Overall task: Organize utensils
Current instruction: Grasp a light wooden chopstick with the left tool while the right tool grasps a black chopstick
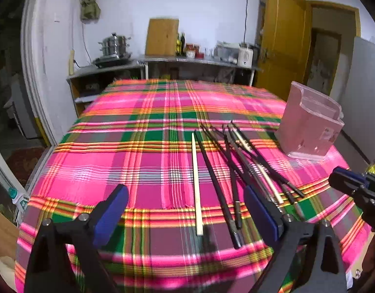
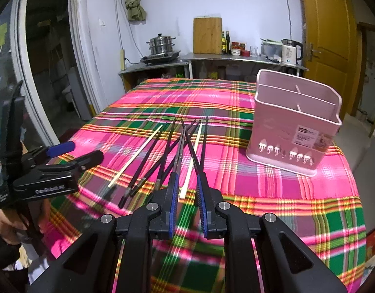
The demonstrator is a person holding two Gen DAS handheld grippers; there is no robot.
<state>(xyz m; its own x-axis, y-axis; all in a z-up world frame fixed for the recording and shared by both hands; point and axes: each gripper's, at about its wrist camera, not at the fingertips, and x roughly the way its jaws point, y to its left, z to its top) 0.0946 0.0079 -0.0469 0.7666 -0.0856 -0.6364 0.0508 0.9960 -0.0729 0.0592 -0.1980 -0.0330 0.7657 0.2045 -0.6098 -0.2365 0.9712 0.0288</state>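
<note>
We see a tablecloth in loud plaid: hot pink ground w/ green blocks, orange-yellow stripes & thin white lines. The utensil basket is pale pink, w/ white cut-out shapes along its base & a white-grey label. Most chopsticks are black, some w/ silvery-grey ends; two pale chopsticks are cream. Left gripper & right gripper: black bodies, blue pads. Further back: white wall, mustard-yellow door, tan wood cutting board, silver steel pot, white kettle w/ black handle, olive-green cloth hanging.
</note>
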